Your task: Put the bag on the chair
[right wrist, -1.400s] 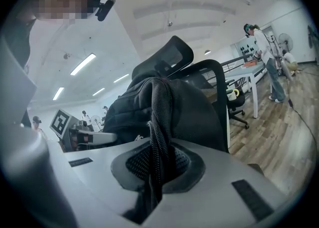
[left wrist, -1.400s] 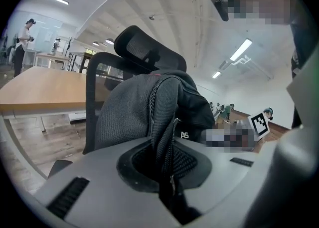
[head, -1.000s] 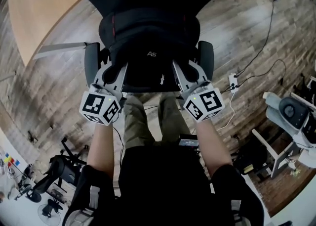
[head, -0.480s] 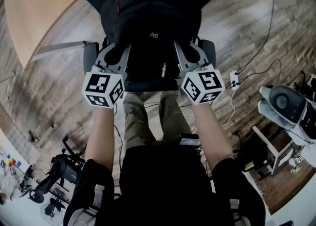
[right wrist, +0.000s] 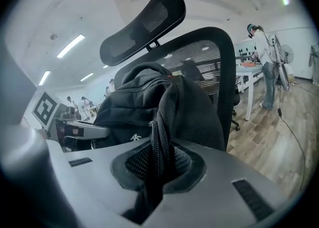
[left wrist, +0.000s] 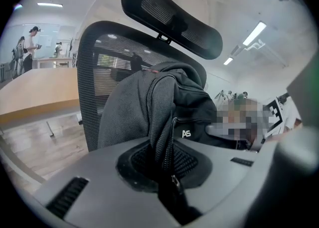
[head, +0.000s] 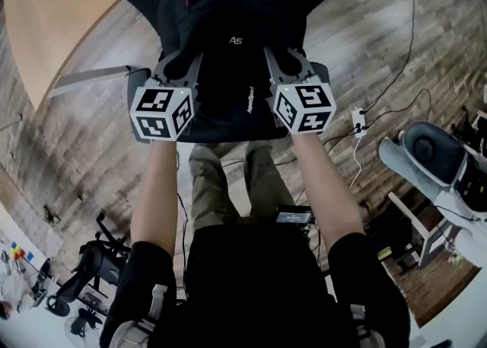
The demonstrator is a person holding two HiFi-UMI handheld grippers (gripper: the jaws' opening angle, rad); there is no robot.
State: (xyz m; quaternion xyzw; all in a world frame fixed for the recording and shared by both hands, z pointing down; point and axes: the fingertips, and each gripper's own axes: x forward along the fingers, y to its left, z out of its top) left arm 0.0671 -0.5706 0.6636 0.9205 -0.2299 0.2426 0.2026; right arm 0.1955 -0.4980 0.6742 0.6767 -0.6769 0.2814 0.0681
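Wood-plank floor [head: 365, 42], pale curved counter [head: 53, 27] (upper left), cables [head: 412, 27], bag [head: 228, 49] against chair [left wrist: 89, 87]

A wood-plank floor [head: 84, 148] is seen below, crossed at the right by black cables [head: 405, 57] that are led to a white power strip [head: 359, 122]. A pale curved wooden bench [head: 53, 19] is set at the upper left, and a grey-white seat [head: 430, 154] at the right edge. Strip lights [left wrist: 254, 33] are mounted overhead. A person [right wrist: 263, 67] is seen standing at a white bench [right wrist: 246, 80] far behind.
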